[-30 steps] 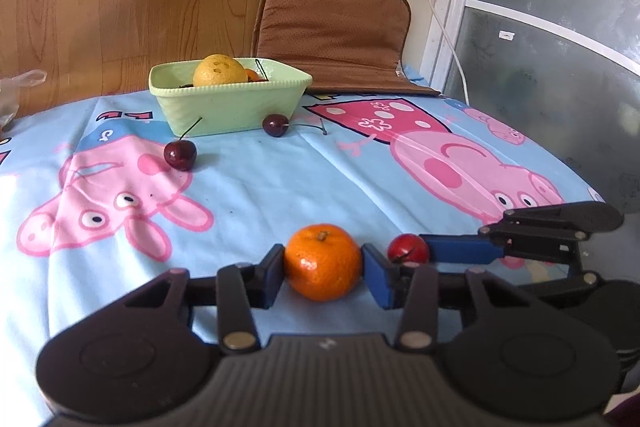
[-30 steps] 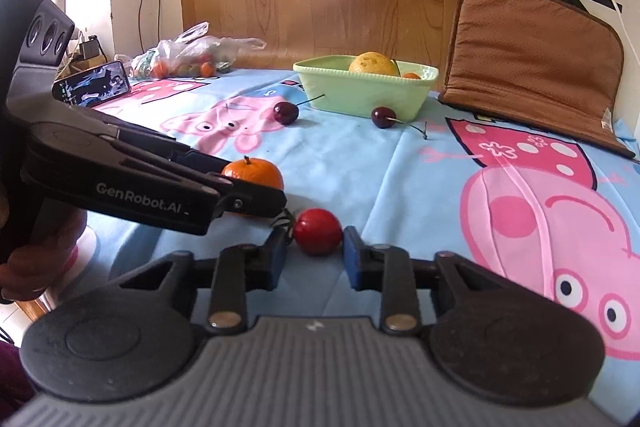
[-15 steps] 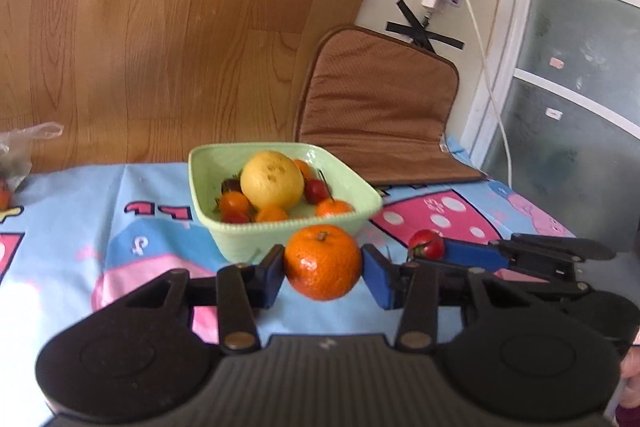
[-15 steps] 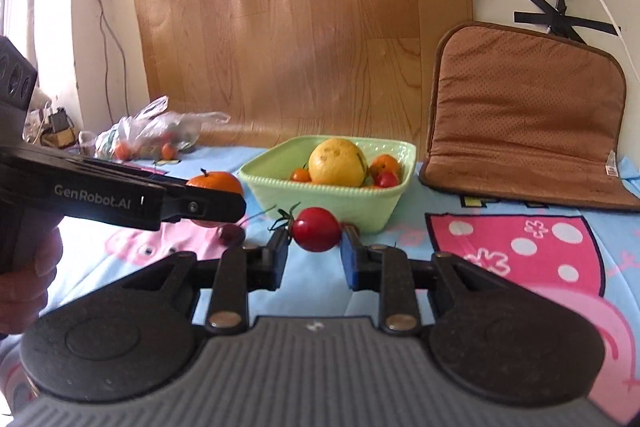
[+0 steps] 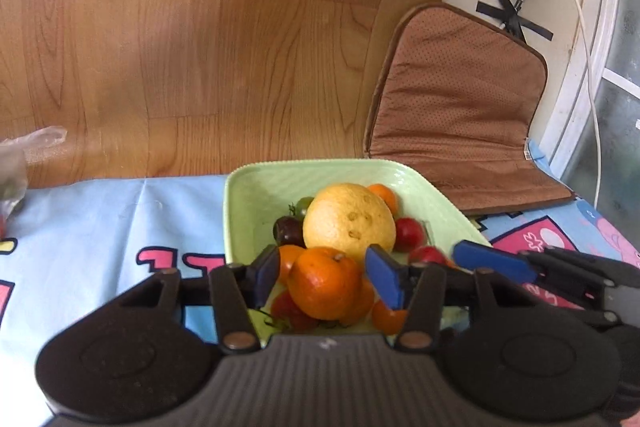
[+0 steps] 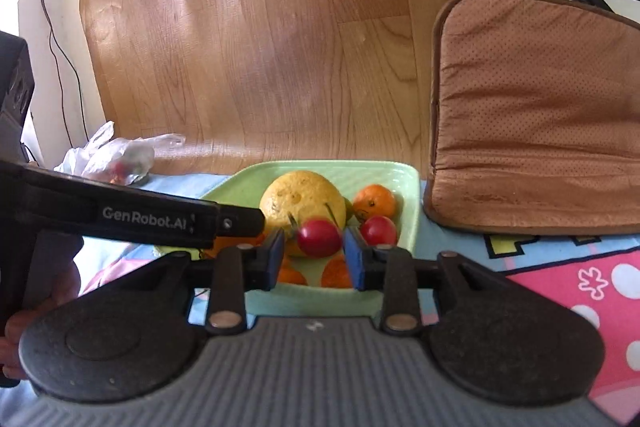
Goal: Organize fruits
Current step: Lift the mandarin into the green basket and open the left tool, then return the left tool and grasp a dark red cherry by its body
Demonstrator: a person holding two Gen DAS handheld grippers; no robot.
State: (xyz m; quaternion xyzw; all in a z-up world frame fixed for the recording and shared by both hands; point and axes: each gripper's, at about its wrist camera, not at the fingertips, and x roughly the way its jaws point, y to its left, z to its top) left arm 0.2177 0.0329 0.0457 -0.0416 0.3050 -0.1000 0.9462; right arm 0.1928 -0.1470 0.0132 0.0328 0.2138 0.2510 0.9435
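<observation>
Left tool [image 5: 323, 274] and right tool [image 6: 313, 251] side by side, jaws just opening, pads seemingly clear

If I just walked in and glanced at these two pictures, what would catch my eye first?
Probably the pale green bowl on the cartoon-pig tablecloth, heaped with fruit around a big yellow citrus. Right over it, the left gripper has just been opening around a mandarin, with gaps on both sides. Beside it, the right gripper has just been opening too, a red cherry tomato between its blue pads.
</observation>
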